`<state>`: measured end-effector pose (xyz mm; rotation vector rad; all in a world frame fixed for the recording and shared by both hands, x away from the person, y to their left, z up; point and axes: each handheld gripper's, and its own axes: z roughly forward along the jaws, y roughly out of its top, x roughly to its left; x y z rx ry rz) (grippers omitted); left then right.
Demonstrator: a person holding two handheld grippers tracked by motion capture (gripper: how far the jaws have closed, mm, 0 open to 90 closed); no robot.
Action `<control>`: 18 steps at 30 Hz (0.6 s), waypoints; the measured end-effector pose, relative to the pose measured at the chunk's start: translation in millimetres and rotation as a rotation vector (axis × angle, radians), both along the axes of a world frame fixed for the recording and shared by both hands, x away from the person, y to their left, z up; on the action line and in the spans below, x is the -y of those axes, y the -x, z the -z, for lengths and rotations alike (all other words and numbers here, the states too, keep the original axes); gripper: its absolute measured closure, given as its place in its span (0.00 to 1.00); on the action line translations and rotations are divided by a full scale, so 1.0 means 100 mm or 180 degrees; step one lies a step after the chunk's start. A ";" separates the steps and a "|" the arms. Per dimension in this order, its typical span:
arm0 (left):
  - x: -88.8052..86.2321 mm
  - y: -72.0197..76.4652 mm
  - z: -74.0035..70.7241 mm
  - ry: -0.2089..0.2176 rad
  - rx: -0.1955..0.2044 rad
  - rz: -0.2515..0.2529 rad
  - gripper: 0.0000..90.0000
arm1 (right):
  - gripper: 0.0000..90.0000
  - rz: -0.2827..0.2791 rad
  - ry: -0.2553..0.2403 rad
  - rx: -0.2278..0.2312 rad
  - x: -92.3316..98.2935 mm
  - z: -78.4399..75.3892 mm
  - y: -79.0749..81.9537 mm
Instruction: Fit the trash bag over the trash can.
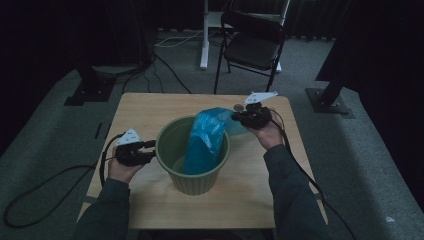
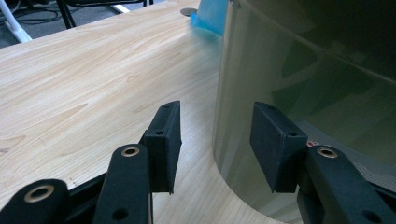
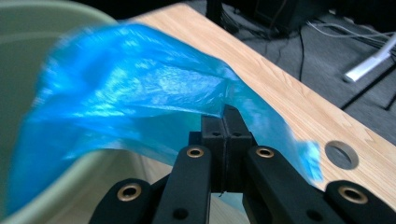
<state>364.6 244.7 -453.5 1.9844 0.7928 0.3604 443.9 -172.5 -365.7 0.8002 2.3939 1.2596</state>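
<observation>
A green plastic bin [image 1: 167, 150] stands in the middle of the wooden table [image 1: 145, 112]. A blue plastic bag [image 1: 205, 140] hangs over the bin's far right rim and down into it. My right gripper [image 1: 240, 118] is just past that rim. In the right gripper view its jaws are shut on the bag's edge [image 3: 224, 122], and the bag [image 3: 140, 88] stretches left toward the bin [image 3: 23, 51]. My left gripper [image 1: 151, 151] sits low at the bin's left side. It is open [image 2: 217, 140], its pads apart, with the bin's wall [image 2: 289, 70] just ahead of them.
A round cable hole [image 3: 342, 155] lies in the table near the right gripper. A black folding chair [image 1: 252, 45] stands behind the table, with a white stand leg [image 1: 204, 35], dark stand bases and cables on the carpet. Bare tabletop lies to the left [image 2: 84, 84].
</observation>
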 end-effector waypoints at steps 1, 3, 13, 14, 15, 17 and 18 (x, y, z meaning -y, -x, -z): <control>0.01 0.00 0.00 -0.0006 -0.0004 0.0004 0.59 | 1.00 -0.0014 -0.0046 -0.0001 0.02 -0.03 0.02; 0.02 0.00 0.00 -0.0022 0.0003 0.0022 0.59 | 1.00 -0.0049 -0.0110 -0.0010 0.03 -0.07 0.06; 0.10 -0.03 0.00 -0.0063 0.0010 0.0033 0.60 | 1.00 -0.0311 -0.0216 0.0000 -0.01 -0.25 0.30; 0.11 -0.04 0.00 -0.0063 0.0010 0.0035 0.60 | 1.00 -0.0336 -0.0218 0.0001 -0.03 -0.26 0.31; 0.14 -0.06 -0.01 -0.0062 0.0015 0.0037 0.60 | 1.00 -0.0371 -0.0227 -0.0012 -0.05 -0.27 0.32; 0.17 -0.07 -0.02 -0.0079 0.0024 0.0047 0.60 | 1.00 -0.0439 -0.0224 -0.0006 -0.10 -0.30 0.35; 0.19 -0.07 -0.03 -0.0088 0.0035 0.0055 0.60 | 1.00 -0.0463 -0.0221 0.0002 -0.12 -0.30 0.35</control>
